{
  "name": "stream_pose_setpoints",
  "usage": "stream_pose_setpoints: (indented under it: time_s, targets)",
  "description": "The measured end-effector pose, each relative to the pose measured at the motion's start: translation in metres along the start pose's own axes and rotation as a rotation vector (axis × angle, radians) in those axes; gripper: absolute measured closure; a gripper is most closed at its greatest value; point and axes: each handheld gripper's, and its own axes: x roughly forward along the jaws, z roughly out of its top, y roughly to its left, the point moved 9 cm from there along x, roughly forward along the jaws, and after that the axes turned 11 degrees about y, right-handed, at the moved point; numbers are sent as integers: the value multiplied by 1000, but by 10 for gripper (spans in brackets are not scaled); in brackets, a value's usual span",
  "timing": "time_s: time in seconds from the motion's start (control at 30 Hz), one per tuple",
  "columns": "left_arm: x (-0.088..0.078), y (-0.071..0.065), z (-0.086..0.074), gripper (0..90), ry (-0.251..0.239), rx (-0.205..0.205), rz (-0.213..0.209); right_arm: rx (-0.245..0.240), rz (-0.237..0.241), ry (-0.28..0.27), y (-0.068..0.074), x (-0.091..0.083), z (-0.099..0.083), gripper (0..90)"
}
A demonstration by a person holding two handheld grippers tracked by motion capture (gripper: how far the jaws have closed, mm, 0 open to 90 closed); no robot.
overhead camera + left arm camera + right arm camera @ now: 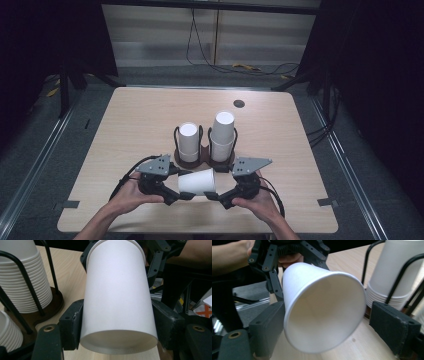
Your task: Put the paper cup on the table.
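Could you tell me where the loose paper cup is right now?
In the high view, the paper cup lies on its side above the table's near edge, between the left gripper and the right gripper, just in front of the two cup stacks.

A pale wooden table [150, 115] stands on grey floor [75, 115]; surroundings perhaps black curtains.

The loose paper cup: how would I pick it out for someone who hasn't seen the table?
Start at the wooden table and find the dark two-slot cup holder at its middle. Just nearer the person, the paper cup lies sideways between the left claw and right claw. The other cups stand stacked upside down.
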Motion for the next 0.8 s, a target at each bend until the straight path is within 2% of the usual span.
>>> stream_pose_setpoints:
  time_s: [0.23, 0.37, 0.6, 0.8]
  targets:
    - [3, -4, 3, 331, 0, 11, -12, -8, 35, 1, 4, 4, 1, 143]
    - [3, -3, 1, 331, 6, 15, -12, 4, 61, 4, 6, 5, 1, 166]
    - [5, -3, 1, 331, -2, 8, -27, 16, 83, 14, 5, 6, 1, 173]
    - [6, -2, -4, 334, 5, 3, -41, 21, 109, 27, 4, 4, 0, 216]
